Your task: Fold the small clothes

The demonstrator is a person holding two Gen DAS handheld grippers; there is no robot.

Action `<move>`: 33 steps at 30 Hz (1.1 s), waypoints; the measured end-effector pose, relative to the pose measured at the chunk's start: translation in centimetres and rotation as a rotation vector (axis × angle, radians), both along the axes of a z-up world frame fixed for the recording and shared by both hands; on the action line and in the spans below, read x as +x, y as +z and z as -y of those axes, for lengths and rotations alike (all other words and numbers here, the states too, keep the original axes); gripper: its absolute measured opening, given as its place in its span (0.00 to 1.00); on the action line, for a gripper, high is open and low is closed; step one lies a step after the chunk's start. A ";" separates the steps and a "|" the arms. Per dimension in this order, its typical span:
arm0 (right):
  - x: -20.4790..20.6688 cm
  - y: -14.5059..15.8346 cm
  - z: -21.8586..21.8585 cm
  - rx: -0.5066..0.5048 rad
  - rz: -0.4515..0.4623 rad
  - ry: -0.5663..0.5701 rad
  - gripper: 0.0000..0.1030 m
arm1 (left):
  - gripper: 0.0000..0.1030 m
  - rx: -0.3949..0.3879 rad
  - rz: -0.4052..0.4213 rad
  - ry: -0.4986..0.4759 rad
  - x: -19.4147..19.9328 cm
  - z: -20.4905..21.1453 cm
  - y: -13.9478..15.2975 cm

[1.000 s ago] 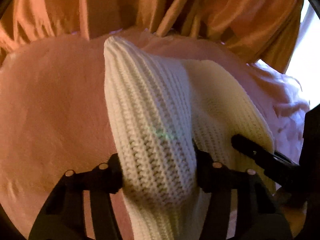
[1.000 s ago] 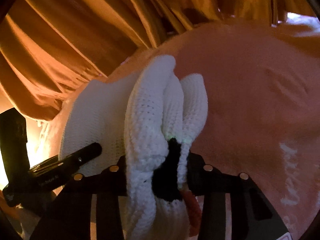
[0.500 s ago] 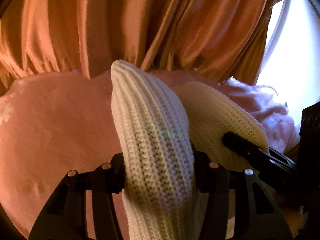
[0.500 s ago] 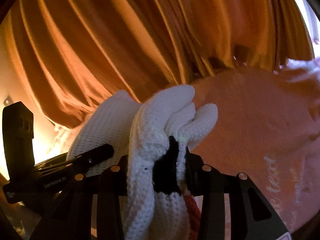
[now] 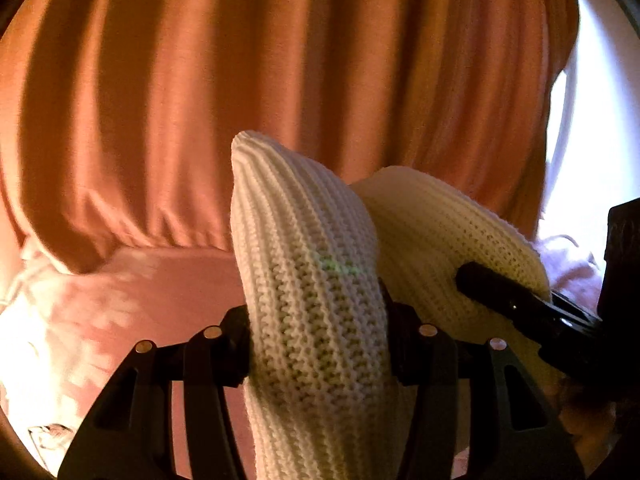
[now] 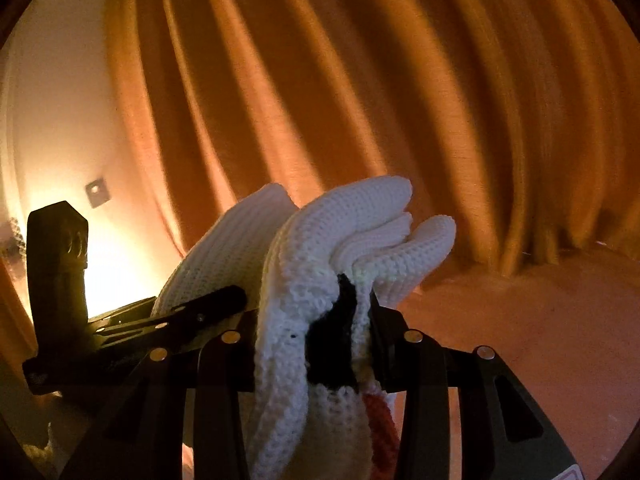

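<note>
left wrist view: left claw (image 5: 316,344) clenched on a thick bunch of the cream knit garment (image 5: 308,280), lifted clear of the pink bed (image 5: 168,280), orange curtain (image 5: 240,80) behind; right claw's finger (image 5: 516,300) pressed to the far edge.

right wrist view: right claw (image 6: 316,344) clamped on gathered layers of the knit (image 6: 352,224), black and red patches showing. judged midway: held aloft, bunched, no flat fold laid down yet.

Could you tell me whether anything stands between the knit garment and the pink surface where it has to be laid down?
Nothing visible does. Both the left gripper and right gripper are clamped on the white knit garment, and the pink surface ahead looks bare.
</note>
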State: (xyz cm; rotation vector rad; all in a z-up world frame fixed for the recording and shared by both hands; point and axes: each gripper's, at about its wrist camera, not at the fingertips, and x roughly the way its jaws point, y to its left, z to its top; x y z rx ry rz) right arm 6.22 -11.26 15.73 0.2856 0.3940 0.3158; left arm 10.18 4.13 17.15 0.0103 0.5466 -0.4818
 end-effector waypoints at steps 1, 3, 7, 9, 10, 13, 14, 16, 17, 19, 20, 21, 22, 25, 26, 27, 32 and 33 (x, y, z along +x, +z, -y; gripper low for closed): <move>1.3 -0.3 -1.4 0.003 0.002 0.022 0.36 | 0.48 -0.003 0.005 0.020 0.7 -1.6 -0.2; 3.9 -1.6 -4.0 0.007 -0.001 0.059 0.36 | 0.48 -0.008 0.006 0.051 2.3 -4.0 -0.7; 8.2 -5.8 -7.3 -0.012 -0.031 0.085 0.36 | 0.49 -0.036 0.018 0.107 6.0 -8.7 -5.2; 9.8 -8.9 -8.6 -0.021 -0.072 0.087 0.37 | 0.49 -0.038 -0.011 0.124 7.7 -10.0 -8.4; 10.9 -11.2 -9.3 -0.031 -0.114 0.081 0.37 | 0.49 -0.038 -0.033 0.132 8.9 -10.8 -10.7; 13.1 -19.2 -10.4 -0.072 -0.294 0.086 0.41 | 0.51 0.009 -0.124 0.184 11.1 -12.0 -17.8; 13.5 -21.4 -10.4 -0.100 -0.352 0.082 0.41 | 0.51 0.032 -0.167 0.203 11.6 -12.2 -20.0; 12.9 -24.1 -9.5 -0.118 -0.410 0.057 0.46 | 0.52 0.091 -0.220 0.287 11.7 -13.0 -23.2; 12.1 -23.6 -8.9 -0.088 -0.397 0.055 0.47 | 0.55 0.061 -0.200 0.274 11.1 -13.7 -23.1; 10.3 -21.6 -8.3 -0.115 -0.344 0.017 0.47 | 0.56 0.042 -0.179 0.269 9.9 -14.2 -21.5; 9.9 -20.6 -8.1 -0.133 -0.310 0.009 0.47 | 0.62 0.048 -0.158 0.275 9.3 -14.2 -20.5; 9.3 -19.2 -8.3 -0.150 -0.279 0.012 0.47 | 0.65 0.058 -0.141 0.274 8.6 -14.0 -19.4; 9.2 -18.6 -8.2 -0.159 -0.269 0.012 0.47 | 0.68 0.054 -0.136 0.266 8.5 -14.0 -18.8; 9.4 -18.7 -8.7 -0.193 -0.260 0.030 0.46 | 0.68 0.070 -0.147 0.231 7.8 -12.7 -17.9; 9.8 -20.0 -9.2 -0.226 -0.305 0.042 0.45 | 0.68 0.081 -0.151 0.219 7.6 -12.1 -17.9; 10.4 -21.7 -9.6 -0.249 -0.368 0.060 0.41 | 0.68 0.104 -0.151 0.219 7.1 -11.4 -18.0; 9.0 -21.7 -9.8 -0.249 -0.430 0.038 0.38 | 0.68 0.192 -0.184 0.221 6.7 -9.1 -19.2; 8.5 -20.8 -9.8 -0.248 -0.414 0.025 0.38 | 0.68 0.213 -0.185 0.228 6.5 -8.8 -19.3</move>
